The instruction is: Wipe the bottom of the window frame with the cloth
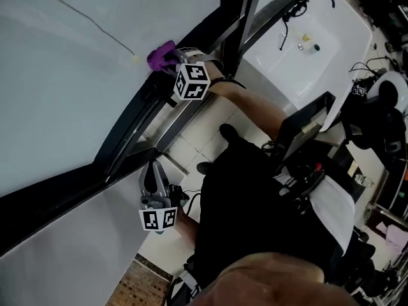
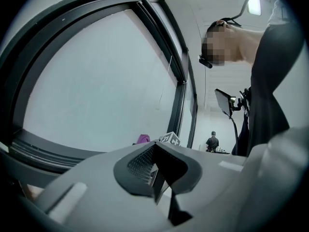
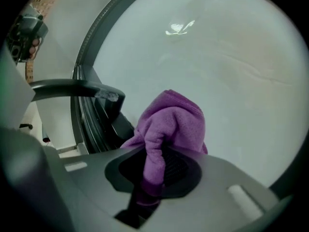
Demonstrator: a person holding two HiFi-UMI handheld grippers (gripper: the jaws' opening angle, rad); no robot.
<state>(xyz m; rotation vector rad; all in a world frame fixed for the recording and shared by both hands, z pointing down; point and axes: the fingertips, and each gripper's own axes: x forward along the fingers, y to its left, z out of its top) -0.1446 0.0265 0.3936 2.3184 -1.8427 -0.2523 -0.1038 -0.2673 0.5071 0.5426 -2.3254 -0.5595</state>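
A purple cloth presses against the glass just above the dark bottom rail of the window frame. My right gripper is shut on it, its marker cube just behind. In the right gripper view the cloth bunches out of the right gripper against the pane, with the frame to the left. My left gripper hangs lower down near the frame, away from the cloth, jaws together and holding nothing. From the left gripper the cloth shows far off along the frame.
A white table with cables stands at the upper right. A dark screen on a stand and more equipment crowd the right side. The person's shoes rest on the tiled floor by the frame. Another person stands far off.
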